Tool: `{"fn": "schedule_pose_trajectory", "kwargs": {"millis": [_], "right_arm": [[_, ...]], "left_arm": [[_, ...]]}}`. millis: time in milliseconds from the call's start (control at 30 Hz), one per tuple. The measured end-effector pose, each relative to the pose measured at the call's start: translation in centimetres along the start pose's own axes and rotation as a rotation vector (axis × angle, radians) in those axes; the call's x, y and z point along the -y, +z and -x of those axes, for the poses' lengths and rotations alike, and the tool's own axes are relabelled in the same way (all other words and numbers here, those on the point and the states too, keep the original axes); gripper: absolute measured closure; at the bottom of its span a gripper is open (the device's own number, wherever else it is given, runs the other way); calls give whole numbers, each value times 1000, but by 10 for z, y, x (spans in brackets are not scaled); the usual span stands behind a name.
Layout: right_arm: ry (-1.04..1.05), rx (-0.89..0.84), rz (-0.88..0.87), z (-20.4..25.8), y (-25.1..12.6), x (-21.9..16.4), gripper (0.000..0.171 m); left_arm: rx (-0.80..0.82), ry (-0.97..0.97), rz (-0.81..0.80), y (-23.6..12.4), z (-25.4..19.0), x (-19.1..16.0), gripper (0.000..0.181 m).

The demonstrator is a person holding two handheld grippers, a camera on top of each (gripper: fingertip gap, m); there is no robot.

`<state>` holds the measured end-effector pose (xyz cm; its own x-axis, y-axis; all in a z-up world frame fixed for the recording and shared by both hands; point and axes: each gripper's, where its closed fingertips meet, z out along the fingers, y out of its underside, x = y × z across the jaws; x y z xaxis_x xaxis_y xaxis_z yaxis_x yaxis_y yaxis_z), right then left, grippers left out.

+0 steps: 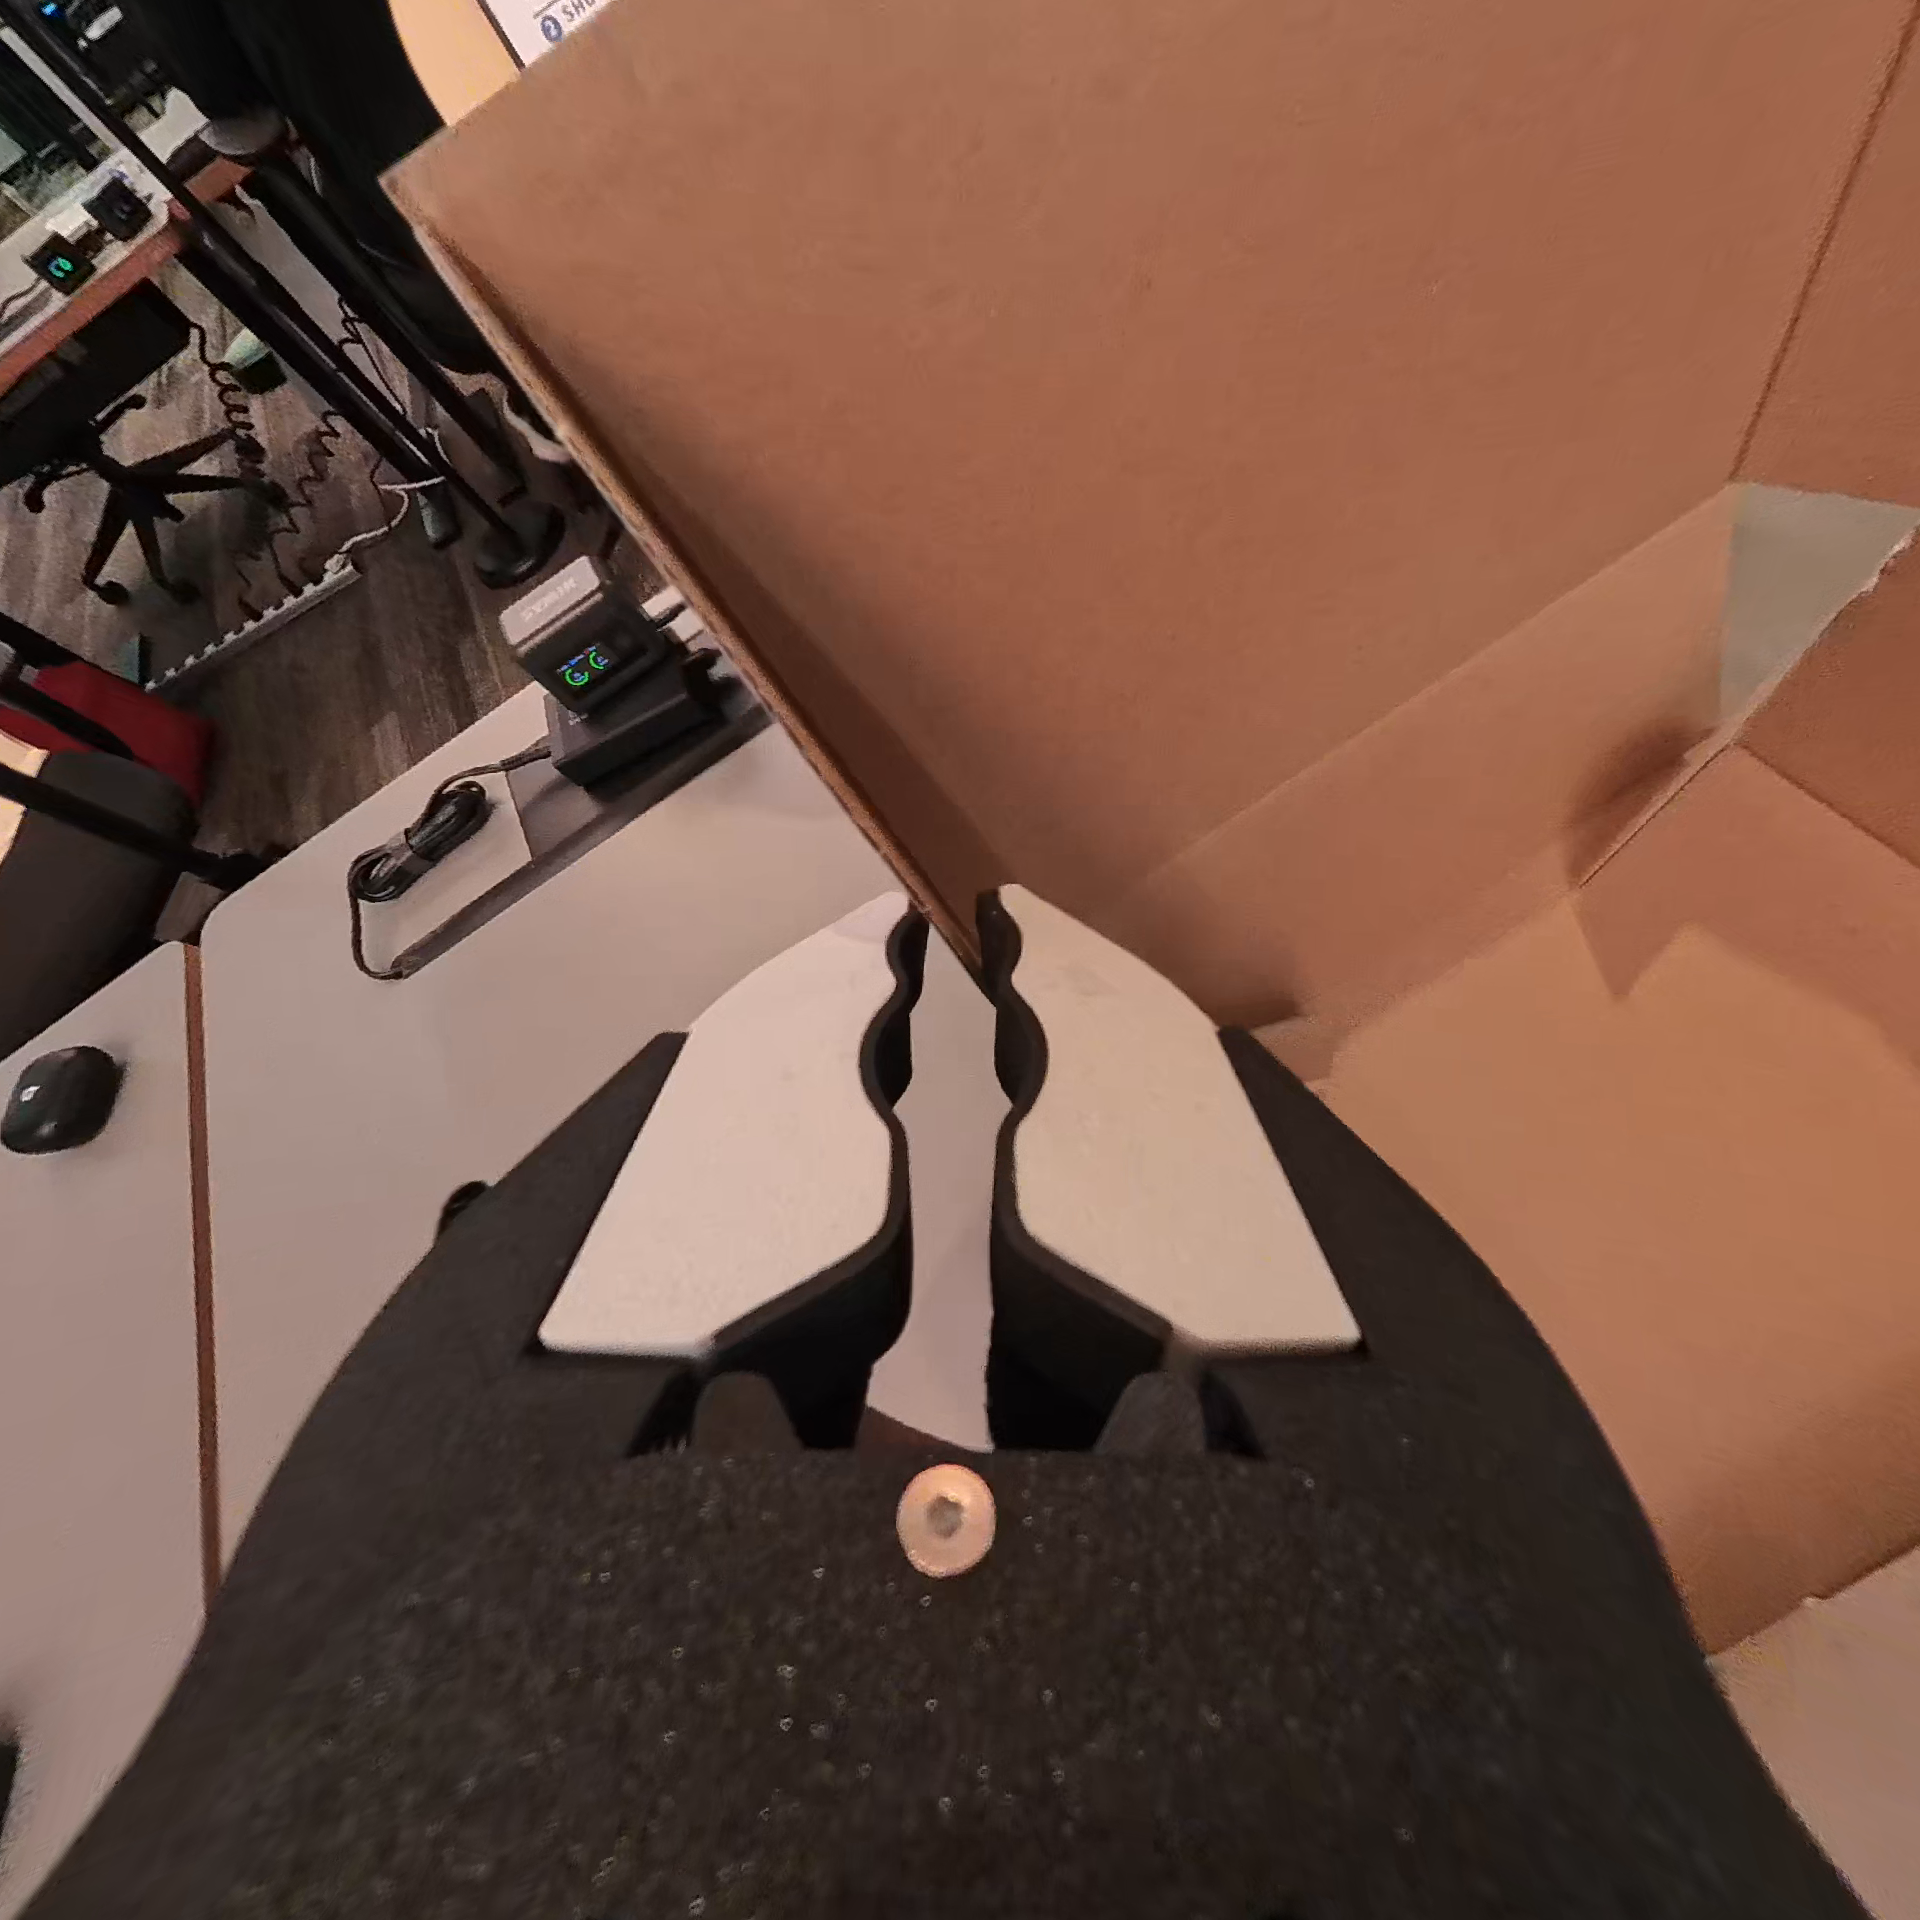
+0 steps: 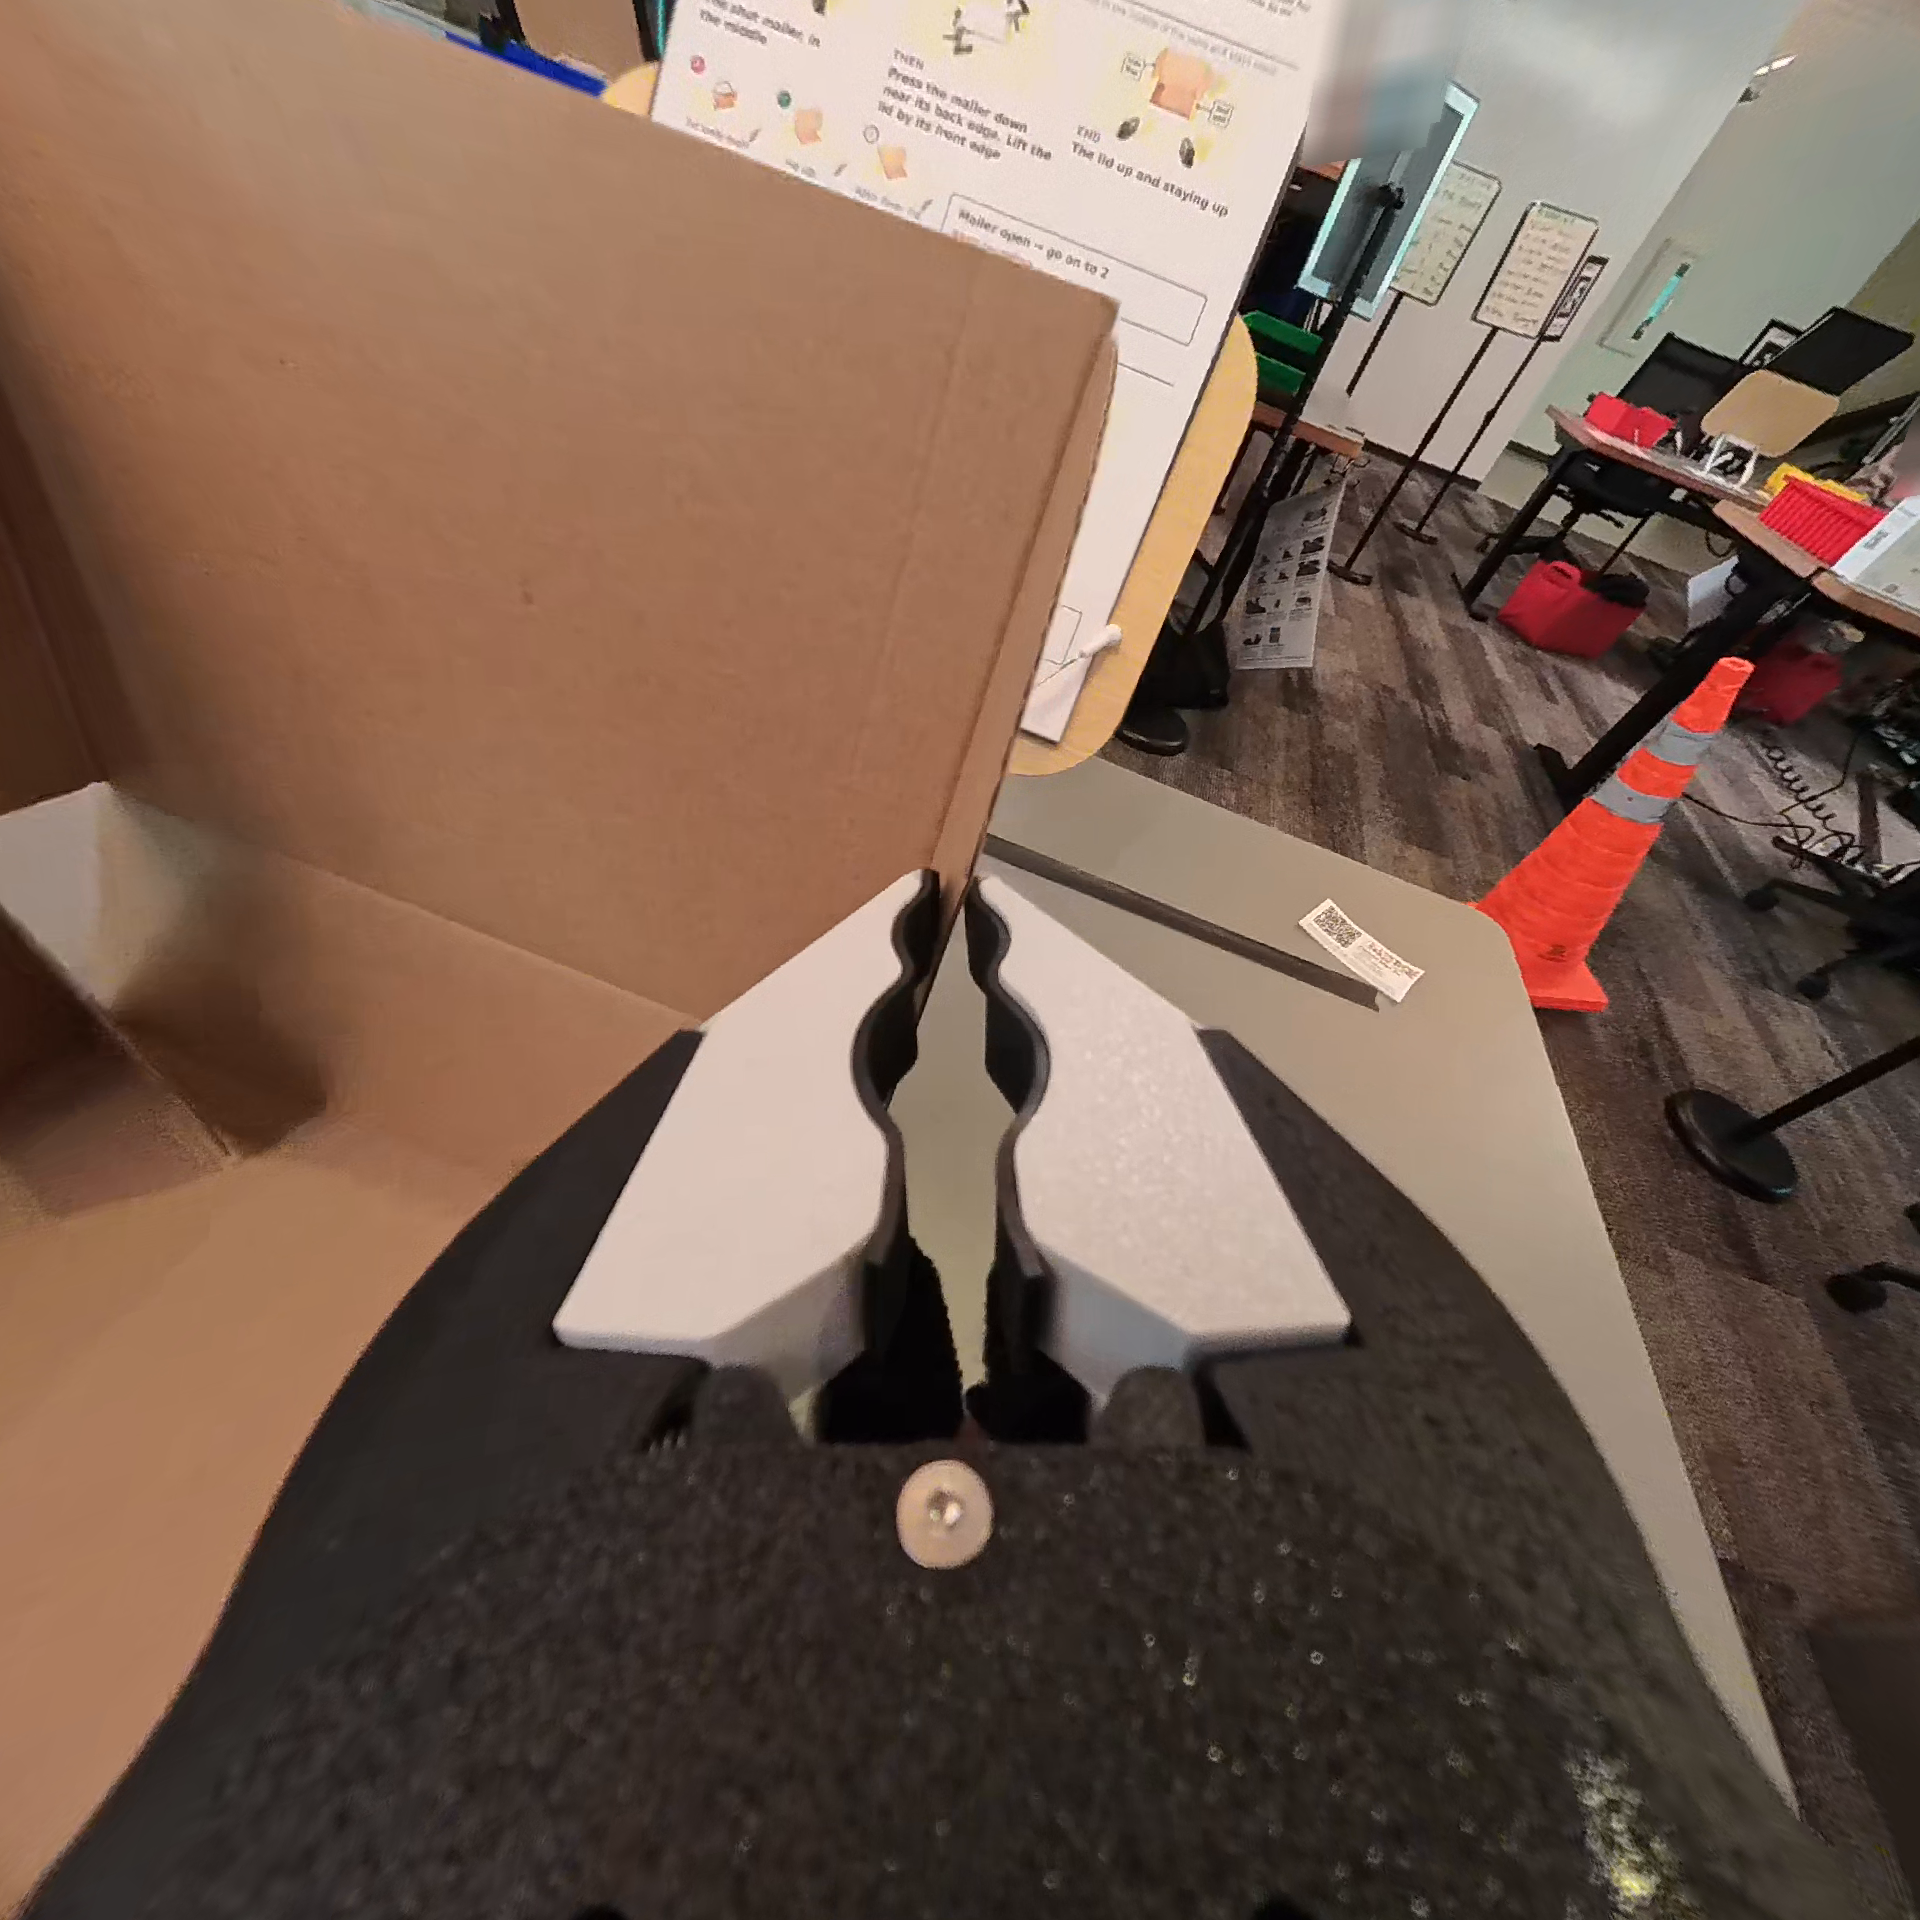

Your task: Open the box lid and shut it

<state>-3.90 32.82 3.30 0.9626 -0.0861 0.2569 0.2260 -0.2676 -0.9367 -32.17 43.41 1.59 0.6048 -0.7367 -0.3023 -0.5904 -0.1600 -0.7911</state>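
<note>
A brown cardboard box stands open on a grey table. Its lid [image 1: 1195,436] is raised steeply and fills the upper part of the left wrist view; the open inside of the box [image 1: 1558,1091] lies below it to the right. My left gripper [image 1: 954,925] is shut on the lid's left side edge. In the right wrist view the lid [image 2: 520,499] rises on the left with the box inside [image 2: 312,1039] below it. My right gripper [image 2: 951,899] is shut on the lid's right side edge.
The grey table [image 1: 436,1039] carries a black charger with lit screens [image 1: 623,686], a coiled cable [image 1: 416,842] and a black mouse [image 1: 57,1096]. On the right, the table [image 2: 1351,1143] holds a white sticker [image 2: 1361,951]. An orange cone [image 2: 1621,831] stands on the floor.
</note>
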Motion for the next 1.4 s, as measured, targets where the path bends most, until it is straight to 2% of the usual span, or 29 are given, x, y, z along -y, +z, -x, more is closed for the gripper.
{"fn": "schedule_pose_trajectory", "kwargs": {"millis": [200,500,700,900,1133,1300,1400], "right_arm": [[-13,-1,-2,21,-21,-10,167],[-52,-106,-86,41,-43,-23,167],[-59,-100,-63,35,-36,-14,166],[-25,-68,-89,28,-45,-13,159],[45,47,-109,38,-65,-17,155],[54,73,-116,36,-80,-22,153],[5,171,-150,53,-97,-33,147]], "left_arm": [[1,-11,-22,-18,-18,-13,170],[121,-36,-128,-39,-32,-24,170],[130,6,-100,-37,-29,-18,169],[144,-28,-178,-61,-29,-31,159],[54,-168,-227,-99,-32,-57,150],[-142,-248,-180,-119,-69,-101,139],[-231,-275,-173,-133,-92,-131,126]]}}
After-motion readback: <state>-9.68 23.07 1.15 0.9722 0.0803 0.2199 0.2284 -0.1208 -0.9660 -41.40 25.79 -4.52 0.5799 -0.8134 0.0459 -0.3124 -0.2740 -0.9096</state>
